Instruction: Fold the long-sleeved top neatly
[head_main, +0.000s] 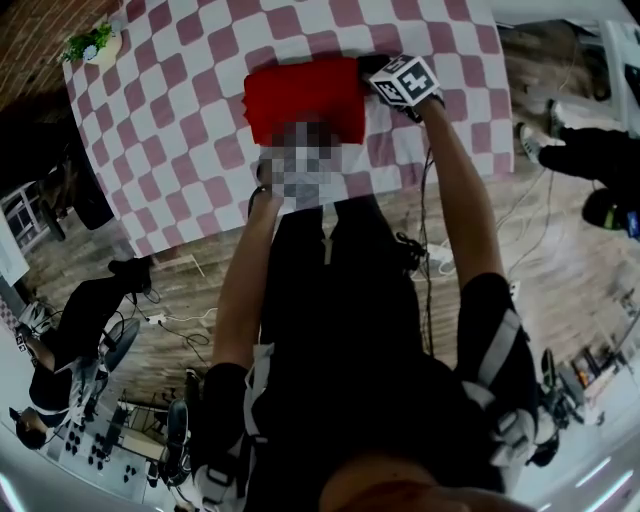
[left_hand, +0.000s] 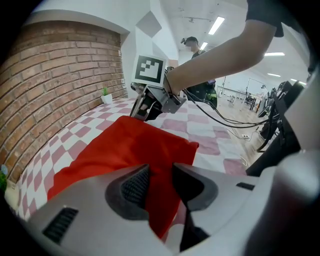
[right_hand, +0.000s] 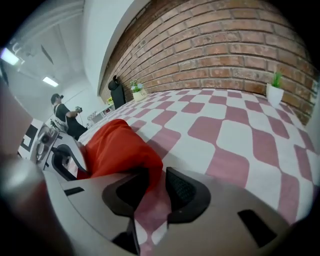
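Sharing tablecloth (head_main: 170, 140) with top (head_main: 300, 95): potted plant (head_main: 92, 44)

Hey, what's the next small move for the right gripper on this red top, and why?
Probably close the right gripper on the red top: its jaws stand apart with the top's corner edge between them, not pinched, and the cloth humps up there. The left gripper is at the top's near edge, with cloth between its jaws.

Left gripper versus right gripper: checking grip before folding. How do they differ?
On the left gripper the red top fills the gap; on the right gripper the gap shows checked tablecloth, the top against one jaw only. The left sits at its near edge, the right at its far corner. Both touch the top.
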